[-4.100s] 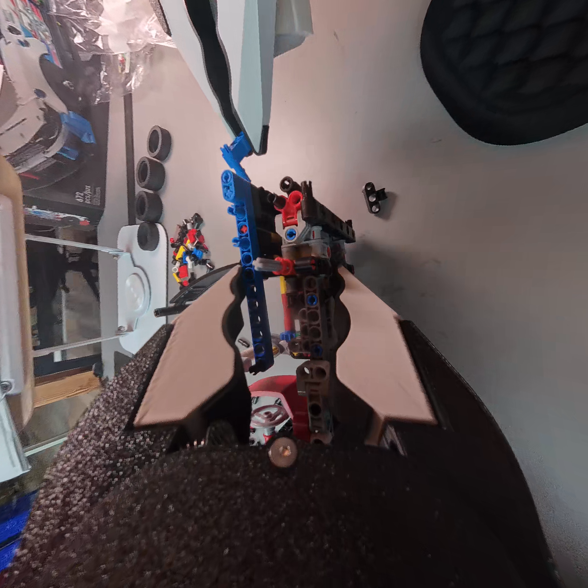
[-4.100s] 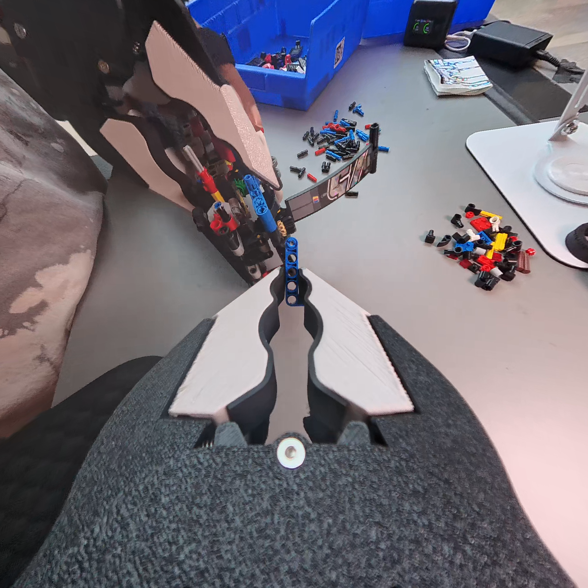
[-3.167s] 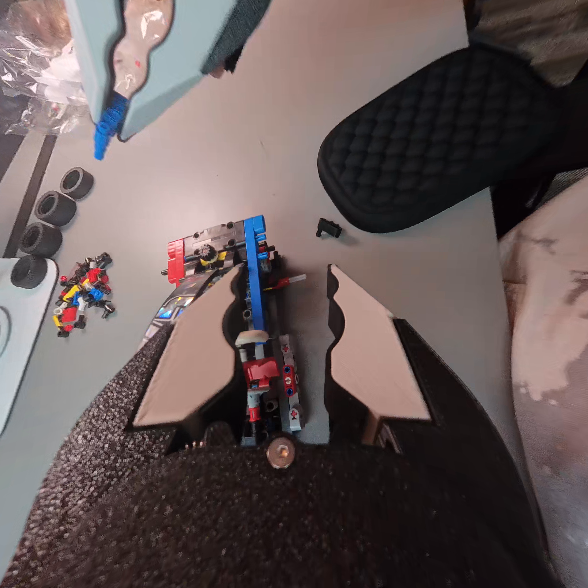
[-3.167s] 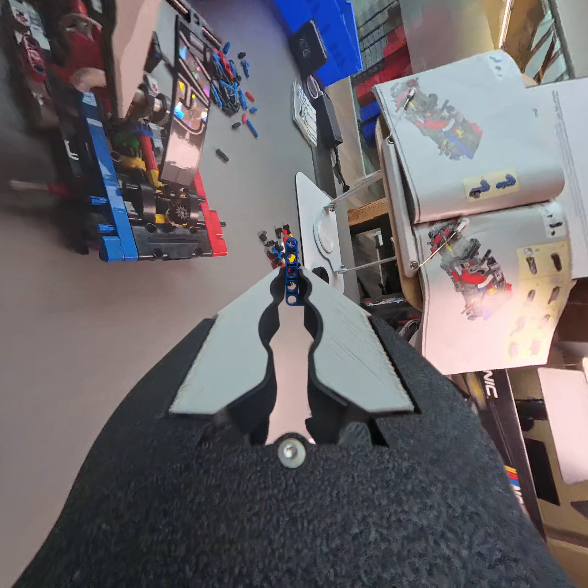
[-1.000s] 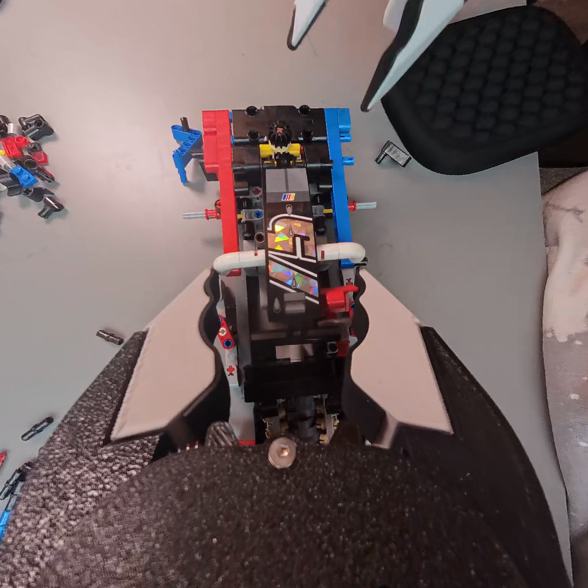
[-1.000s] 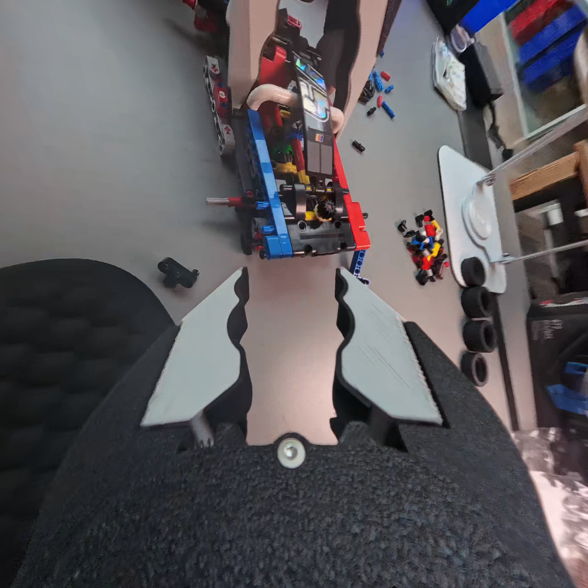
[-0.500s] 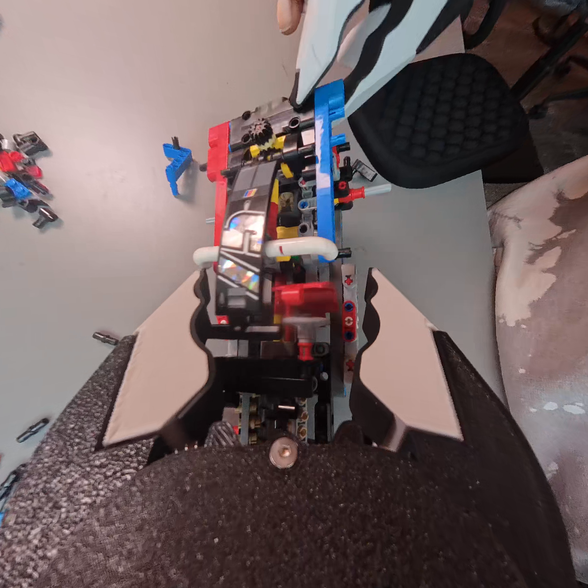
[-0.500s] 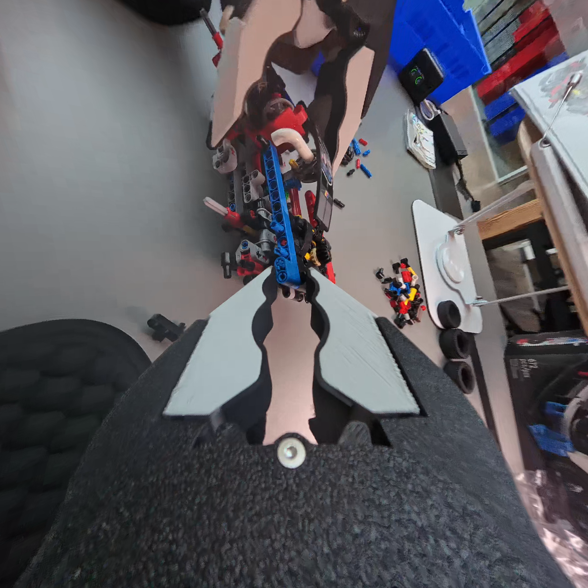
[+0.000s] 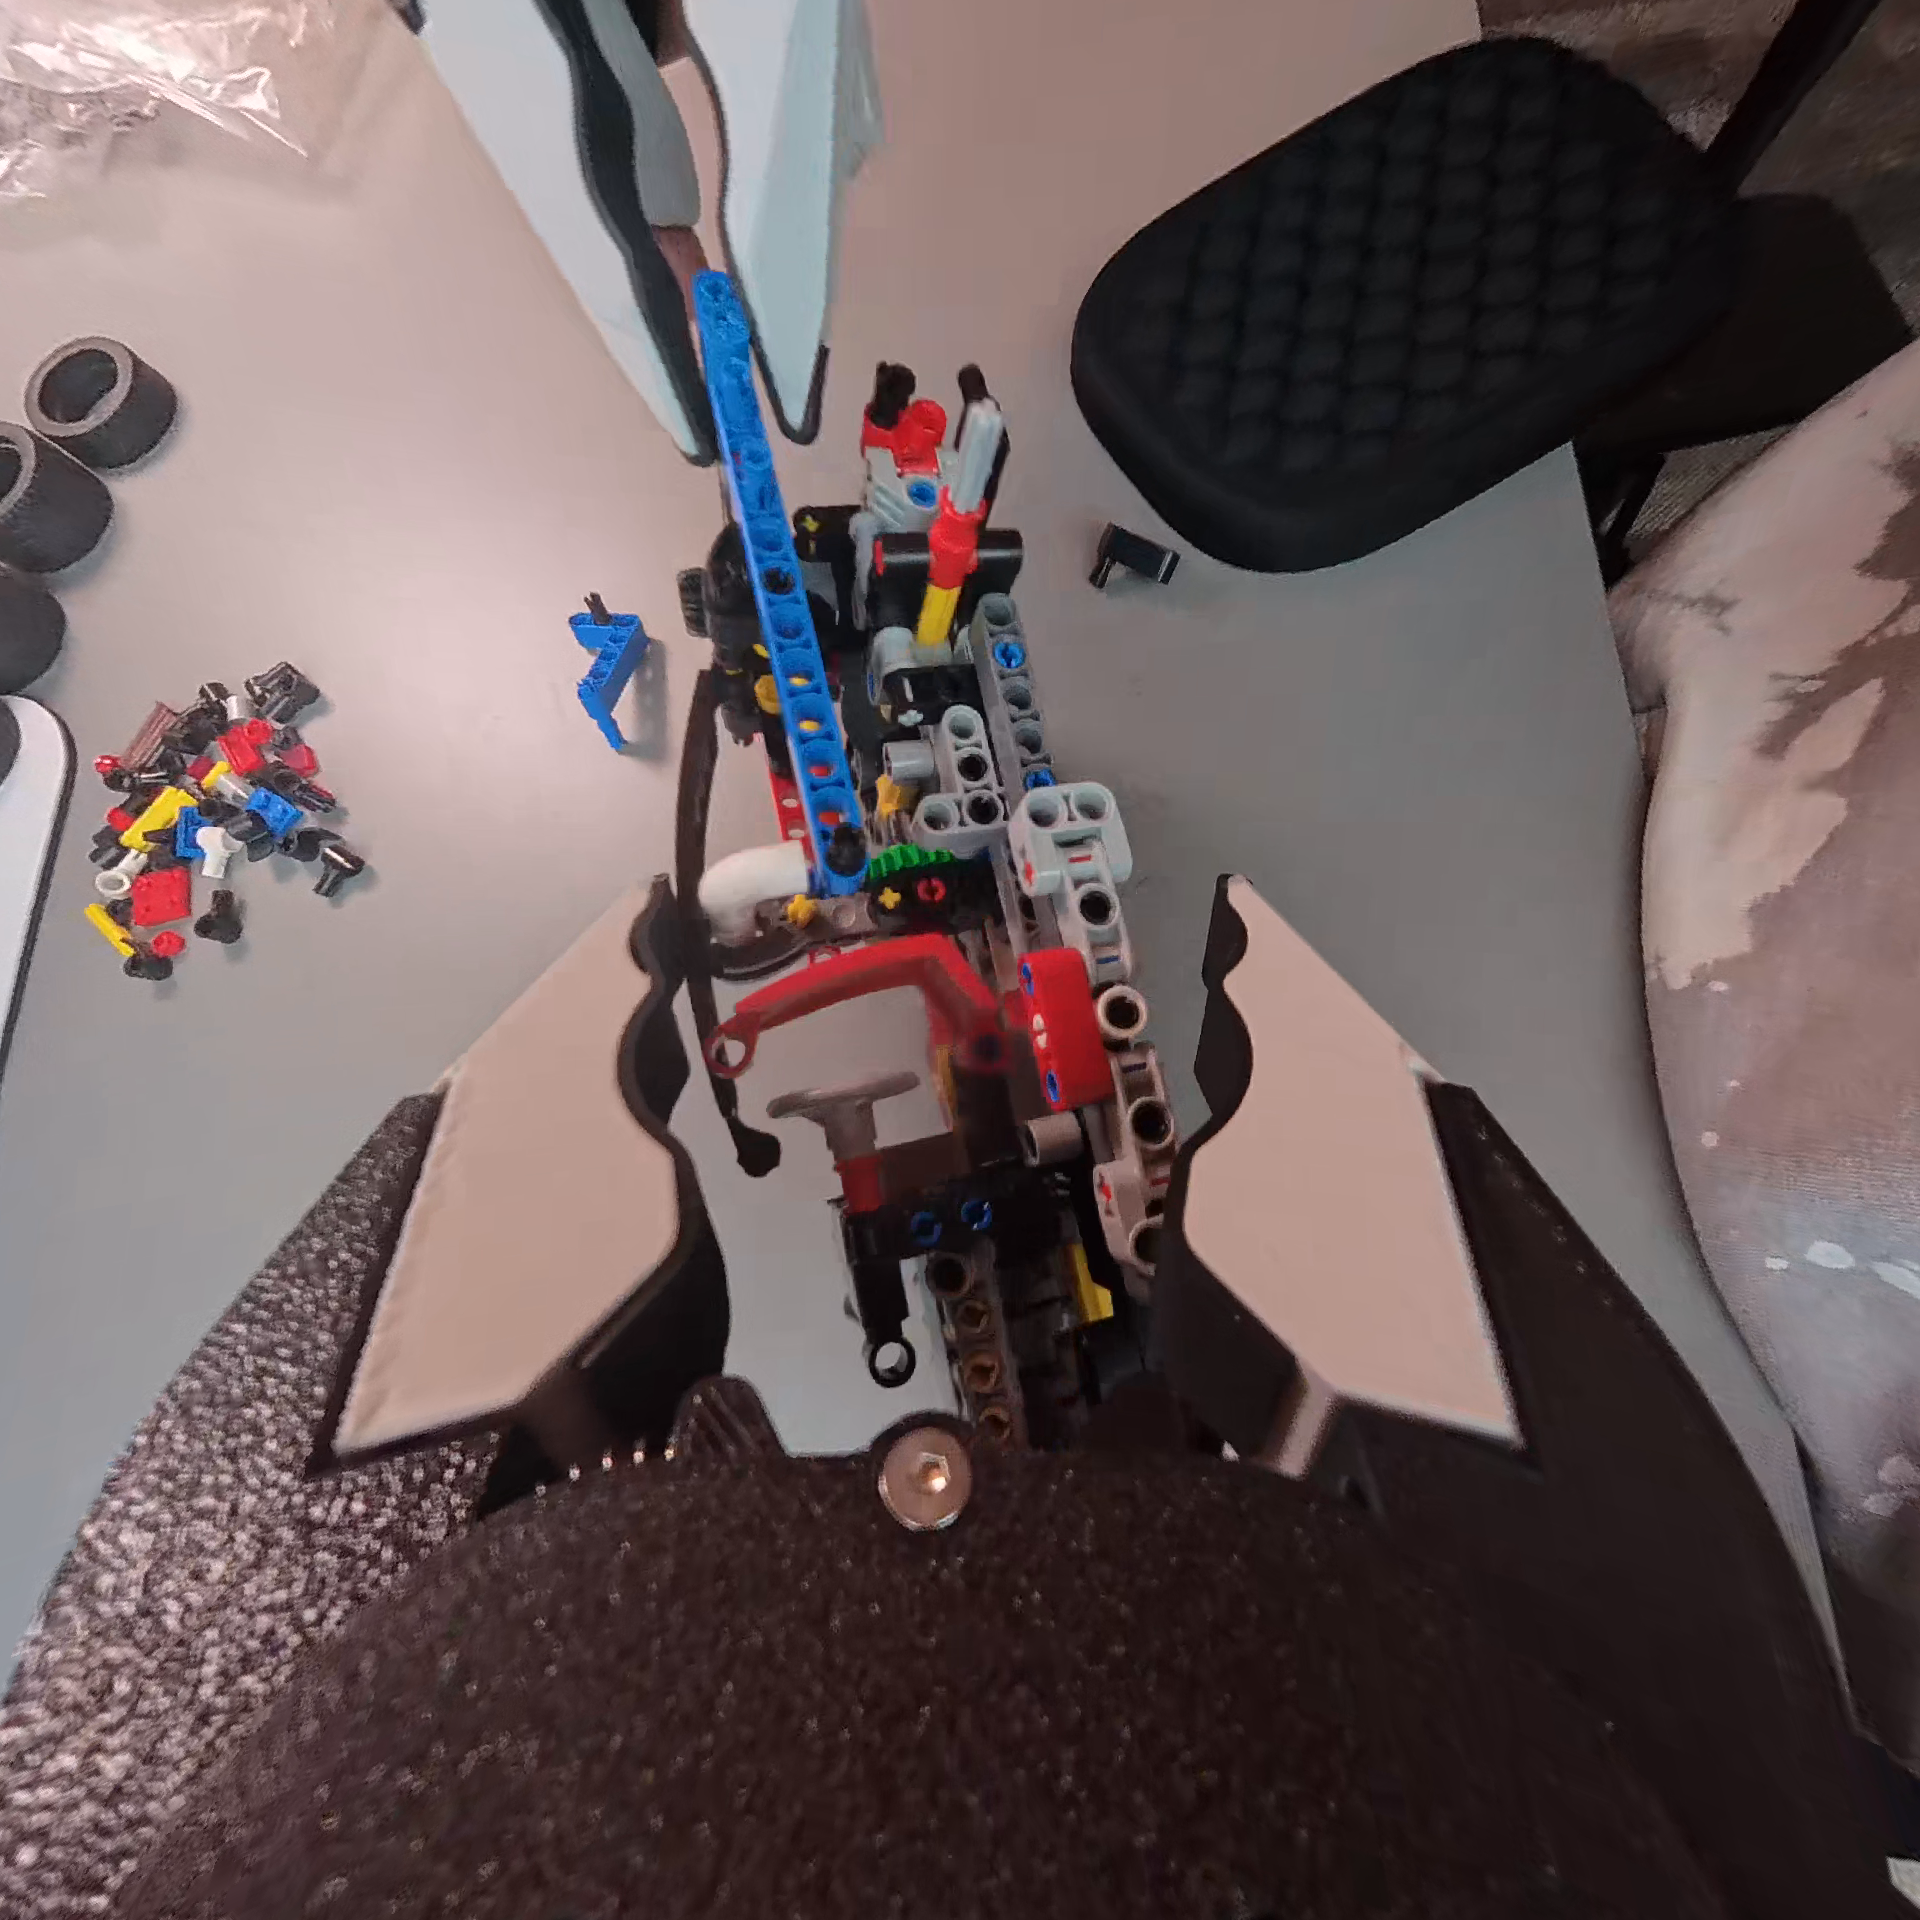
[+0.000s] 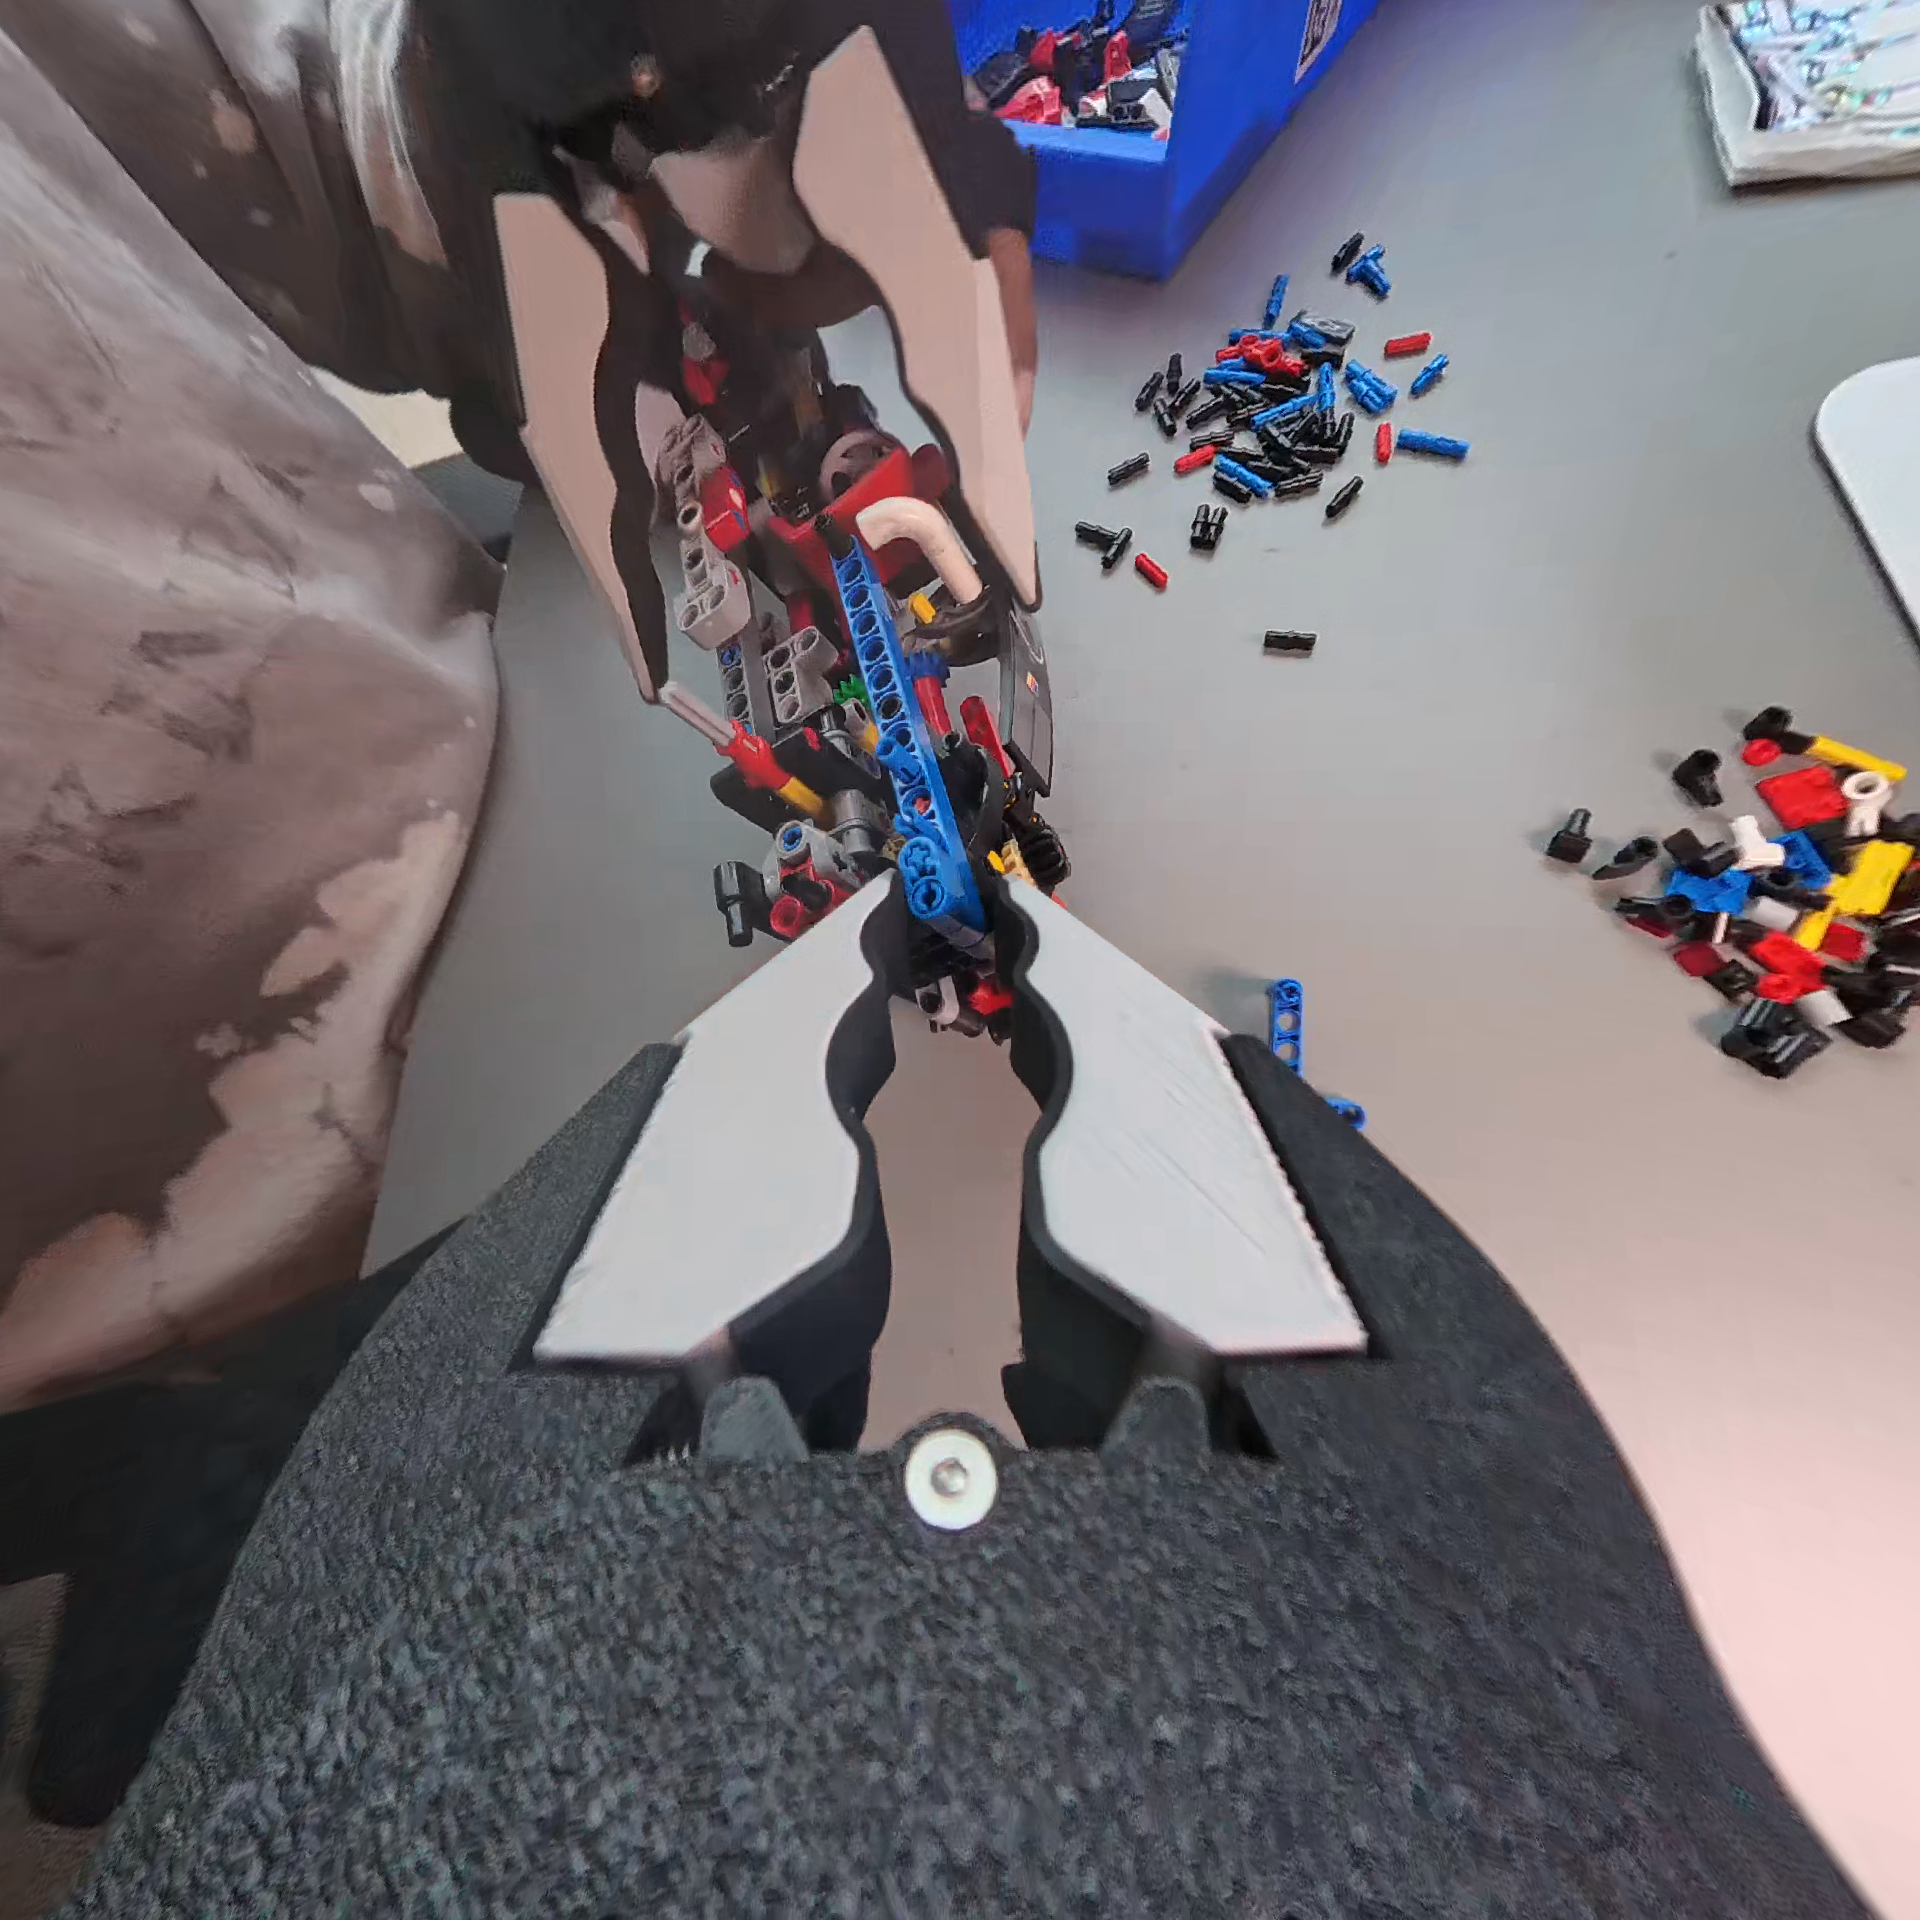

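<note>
Model (image 9: pixel 935 935) mid-frame in the left wrist view, turned on its side, running from bottom centre up towards the top. Sits between the left gripper (image 9: pixel 942 894) jaws. Jaws wide apart: right one against the grey beam stack, left one only near the thin black curved panel, bare tabletop (image 9: pixel 364 520) visible in the gap. Can't tell if actually clamped or just straddling.

Right gripper (image 10: pixel 948 888) jaws nearly together, pinched on the far end of the long blue beam (image 10: pixel 904 748) that runs along the model. Same beam (image 9: pixel 774 582) upper centre in the left view, with the right jaws over its tip.

Handling, as a judgement:
- light plastic, stiff per part, but a pinned assembly, so likely to flex and pop apart under twist
- smooth beams, probably slippery against flat pads
- blue beam looks like a long lever; a tip hold likely loads its pins hard
- best hold probably across the grey/black frame low in the model, not on the curved panel, white tube, red arch or protruding axles

Around it: mixed parts pile (image 9: pixel 208 810) mid-left, tyres (image 9: pixel 99 400) upper left, loose blue bracket (image 9: pixel 608 665) just left of the model, small black part (image 9: pixel 1132 556) to its right, chair seat (image 9: pixel 1403 291) upper right. Right view: pin pile (image 10: pixel 1278 416) upper right, blue bin (image 10: pixel 1143 135) top.
</note>
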